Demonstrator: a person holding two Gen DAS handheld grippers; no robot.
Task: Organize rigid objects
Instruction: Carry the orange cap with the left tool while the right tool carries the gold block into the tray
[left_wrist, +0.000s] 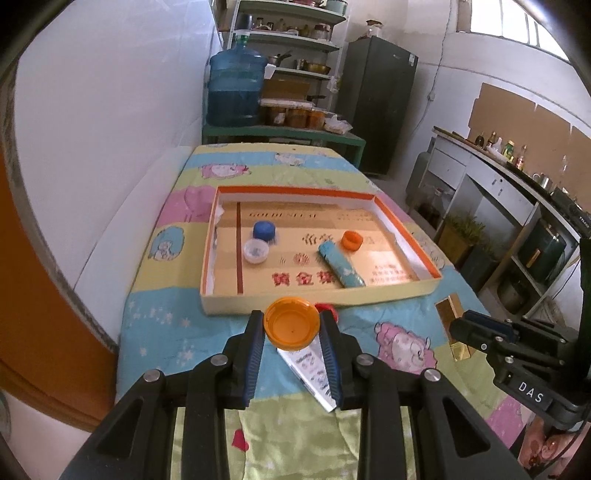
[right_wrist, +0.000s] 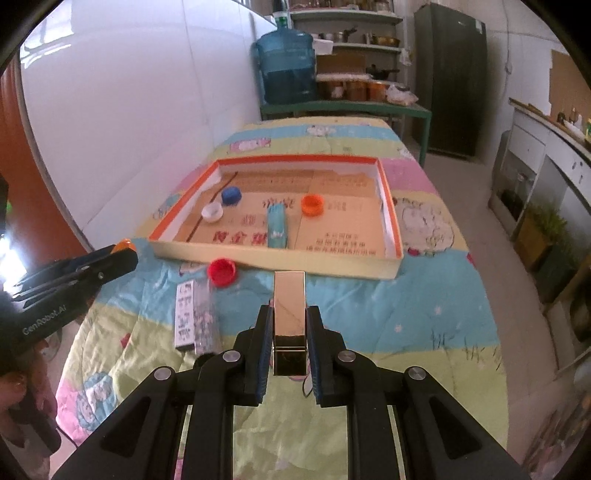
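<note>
Meanwhile left tool (left_wrist: 291, 325) gripped an orange cap (left_wrist: 291, 324), right tool (right_wrist: 289, 325) clamped a gold box (right_wrist: 290, 314), both near the tray (left_wrist: 295, 297).

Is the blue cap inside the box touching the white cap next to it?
Cannot tell. In both wrist views the blue cap and the white cap sit close together in the box, their edges meeting or overlapping; neither view shows contact or a gap plainly.

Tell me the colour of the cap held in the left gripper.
Orange: the cap shows best in the left wrist view, between the left gripper's fingers.
</note>
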